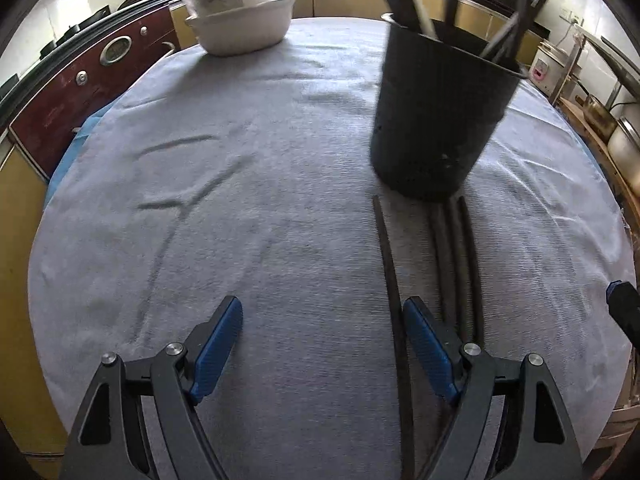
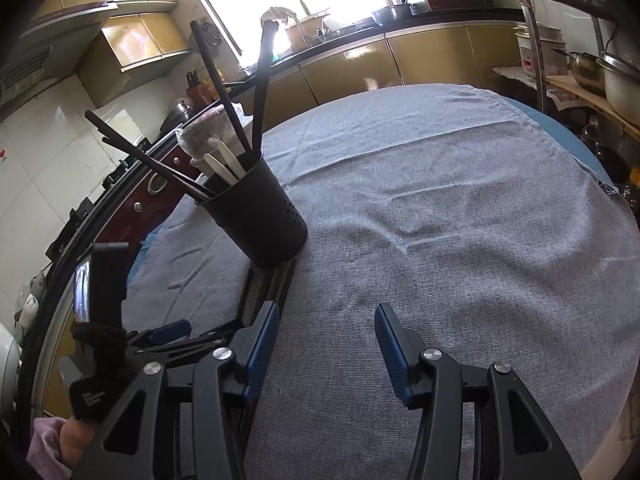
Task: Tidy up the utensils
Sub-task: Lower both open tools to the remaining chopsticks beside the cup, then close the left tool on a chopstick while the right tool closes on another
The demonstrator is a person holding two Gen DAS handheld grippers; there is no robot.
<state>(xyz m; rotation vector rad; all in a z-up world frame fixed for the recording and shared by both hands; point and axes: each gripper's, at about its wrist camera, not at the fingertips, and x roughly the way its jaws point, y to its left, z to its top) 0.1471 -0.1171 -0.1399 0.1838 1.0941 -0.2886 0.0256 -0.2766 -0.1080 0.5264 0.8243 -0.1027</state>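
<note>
Chopsticks and a black holder share the grey cloth [image 1: 280,208] we have spread over our round table. At far left in the left wrist view, our white bowl [image 1: 244,28] sits near the table's back edge, well apart from everything else. Our left gripper [image 1: 322,322] hangs wide open over bare cloth, nothing between its blue pads. Just right of it, four dark loose chopsticks [image 1: 452,248] lie side by side on the cloth, their far ends reaching the foot of the utensil holder [image 1: 436,116], which stands upright and already bristles with black chopsticks and pale utensils. Farther right, our right gripper [image 2: 326,322] hovers half open above empty cloth, gripping nothing, the loose chopsticks to its left.
</note>
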